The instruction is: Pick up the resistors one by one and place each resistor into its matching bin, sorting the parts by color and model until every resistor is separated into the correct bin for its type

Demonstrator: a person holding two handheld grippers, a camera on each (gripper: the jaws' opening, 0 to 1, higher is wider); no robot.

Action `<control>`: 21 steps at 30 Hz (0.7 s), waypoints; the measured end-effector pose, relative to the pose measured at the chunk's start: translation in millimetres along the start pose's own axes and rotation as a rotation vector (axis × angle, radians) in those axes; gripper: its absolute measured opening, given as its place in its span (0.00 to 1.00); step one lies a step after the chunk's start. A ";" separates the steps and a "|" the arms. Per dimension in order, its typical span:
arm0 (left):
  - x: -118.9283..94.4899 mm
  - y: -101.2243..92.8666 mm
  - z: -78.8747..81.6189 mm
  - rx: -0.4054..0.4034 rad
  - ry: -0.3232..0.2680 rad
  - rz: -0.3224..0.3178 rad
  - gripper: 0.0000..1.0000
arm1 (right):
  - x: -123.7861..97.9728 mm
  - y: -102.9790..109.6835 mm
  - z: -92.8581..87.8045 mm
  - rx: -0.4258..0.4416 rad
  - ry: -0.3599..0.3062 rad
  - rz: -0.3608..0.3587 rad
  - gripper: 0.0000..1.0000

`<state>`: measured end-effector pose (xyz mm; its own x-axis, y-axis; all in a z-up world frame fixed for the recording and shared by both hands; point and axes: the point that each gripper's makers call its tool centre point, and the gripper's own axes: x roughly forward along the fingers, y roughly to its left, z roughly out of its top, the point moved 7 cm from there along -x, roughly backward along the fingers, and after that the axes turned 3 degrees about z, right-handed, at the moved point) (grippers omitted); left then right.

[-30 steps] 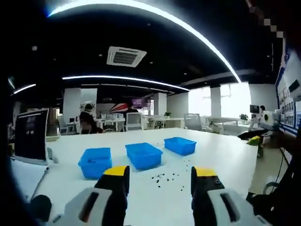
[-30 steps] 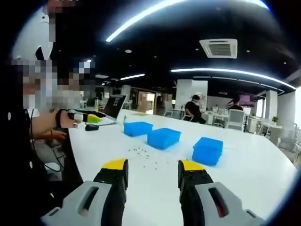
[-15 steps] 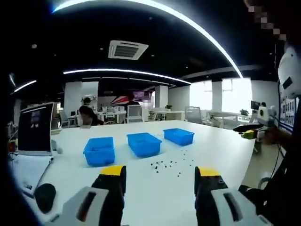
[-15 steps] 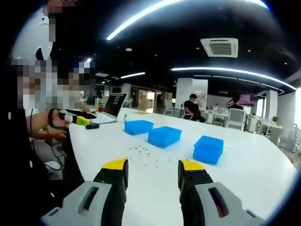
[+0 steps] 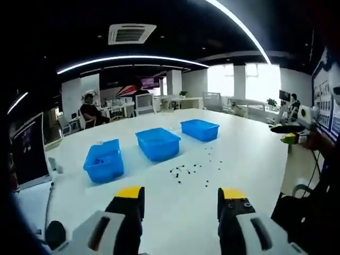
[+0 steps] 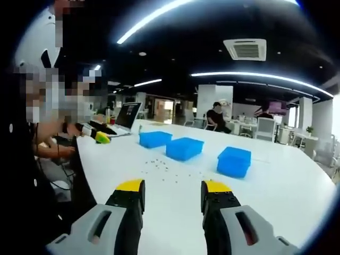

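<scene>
Standing in a row, 3 blue bins [image 5: 158,143] beside scattered resistors [image 5: 187,171].

A white table [image 5: 249,159] spans the lower half of the left gripper view, and a laptop [image 5: 27,151] with a dark screen stands on it at 9 o'clock. A dark computer mouse [image 5: 55,232] rests at 7 o'clock. A ceiling air-conditioning vent [image 5: 129,33] sits at 12 o'clock, with a curved light strip [image 5: 133,57] just below it. A seated person [image 5: 89,109] occupies the background at 10 o'clock. In the right gripper view, an open laptop [image 6: 127,118] stands on the table at 10 o'clock, and a seated person [image 6: 217,118] appears near 1 o'clock.
</scene>
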<state>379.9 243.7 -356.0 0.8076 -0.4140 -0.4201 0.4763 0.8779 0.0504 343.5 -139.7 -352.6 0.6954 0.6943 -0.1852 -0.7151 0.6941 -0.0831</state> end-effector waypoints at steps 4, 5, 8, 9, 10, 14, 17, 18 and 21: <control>24.6 6.2 13.0 0.091 0.094 -0.034 0.53 | 1.1 -1.0 -8.0 -0.011 0.039 -0.008 0.44; 31.0 5.6 17.4 0.100 0.096 -0.053 0.53 | 0.8 -1.2 -9.2 -0.010 0.043 -0.008 0.44; 47.3 4.1 25.6 0.137 0.146 -0.099 0.53 | -0.3 -2.1 -13.5 0.006 0.056 -0.008 0.44; 53.9 4.4 27.9 0.160 0.168 -0.107 0.53 | -1.0 -2.6 -14.9 0.010 0.059 -0.010 0.44; 60.4 4.3 29.6 0.181 0.199 -0.116 0.52 | -1.6 -3.2 -16.1 0.014 0.061 -0.012 0.44; 87.1 -0.8 40.7 0.207 0.258 -0.172 0.49 | -4.1 -5.2 -20.8 0.029 0.066 -0.019 0.44; 104.6 -5.4 44.5 0.255 0.323 -0.209 0.46 | -6.0 -6.5 -24.3 0.041 0.067 -0.024 0.44; 111.9 -4.3 45.0 0.280 0.358 -0.216 0.45 | -6.8 -6.8 -25.8 0.045 0.067 -0.026 0.44; 127.2 -2.0 48.3 0.305 0.405 -0.222 0.41 | -8.7 -8.0 -29.0 0.058 0.067 -0.032 0.44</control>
<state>498.5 177.6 -365.8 0.5065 -0.4026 -0.7625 0.7476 0.6456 0.1558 341.1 -156.9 -378.8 0.7103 0.6586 -0.2483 -0.6858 0.7271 -0.0332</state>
